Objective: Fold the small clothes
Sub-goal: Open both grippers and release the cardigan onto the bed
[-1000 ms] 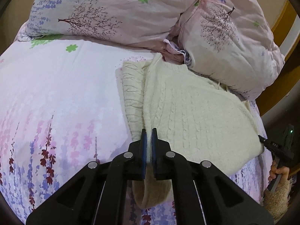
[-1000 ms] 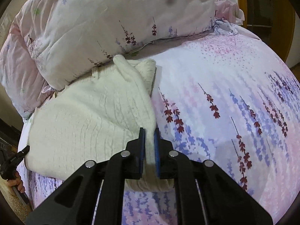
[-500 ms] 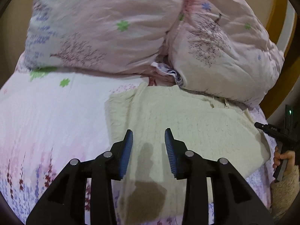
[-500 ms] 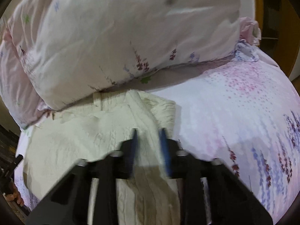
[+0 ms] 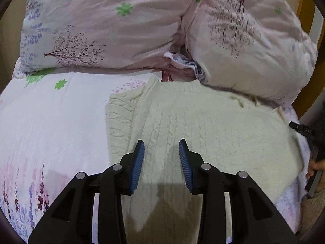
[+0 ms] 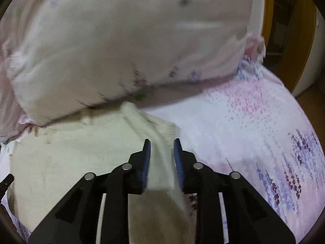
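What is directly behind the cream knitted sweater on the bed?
Behind the cream sweater lies a bunched pink floral duvet, overlapping the sweater's far edge at one side. What sits behind or under the duvet is covered. The sweater rests on the floral sheet.

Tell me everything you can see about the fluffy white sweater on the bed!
The cream cable-knit sweater looks soft and woolly, with raised rope-like ribs. It lies flat on the flowery bedsheet, partly folded: a narrower layer sticks out from under its left side. Its far edge touches the pink quilt. The left gripper hangs above it, opening, with nothing pinched. In the right wrist view, a ridge of knit runs between the right gripper fingers, which are also opening.
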